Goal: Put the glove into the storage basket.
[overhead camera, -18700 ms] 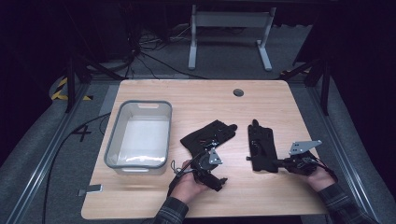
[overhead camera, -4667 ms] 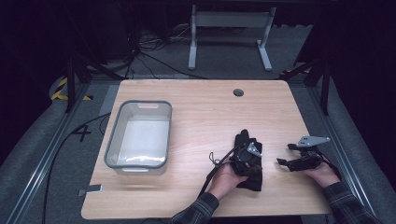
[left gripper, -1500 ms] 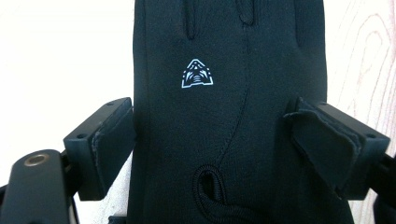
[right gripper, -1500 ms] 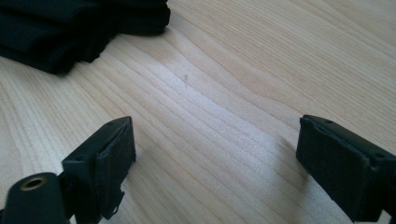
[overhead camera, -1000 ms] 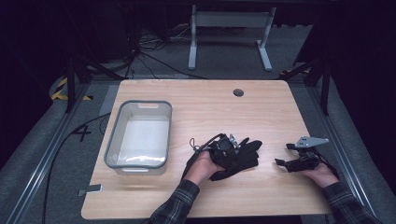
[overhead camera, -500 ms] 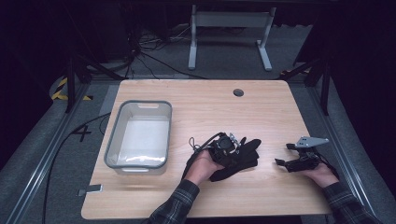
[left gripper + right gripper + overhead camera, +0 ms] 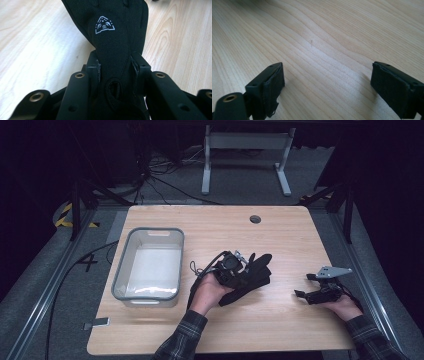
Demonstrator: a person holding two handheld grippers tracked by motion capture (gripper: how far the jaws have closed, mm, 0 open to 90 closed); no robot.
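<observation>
A black glove (image 7: 256,269) with a white triangular logo (image 7: 105,24) is pinched at its cuff between the pads of my left gripper (image 7: 234,266) (image 7: 115,65). The jaws have just been closing on it, and it hangs a little above the wooden table (image 7: 300,240), its fingers pointing right. At the table's right side my right gripper (image 7: 302,285) (image 7: 327,82) rests low over bare wood, jaws wide apart with nothing between them. I cannot tell whether the dark bundle is one glove or two.
A clear plastic bin (image 7: 148,231) stands at the left of the table, beside the left hand. A round cable hole (image 7: 255,219) sits near the far edge. A small grey tag (image 7: 96,324) lies at the front left corner.
The left gripper has tightened on the glove and lifted it slightly off the table. The right gripper has stayed where it was.
</observation>
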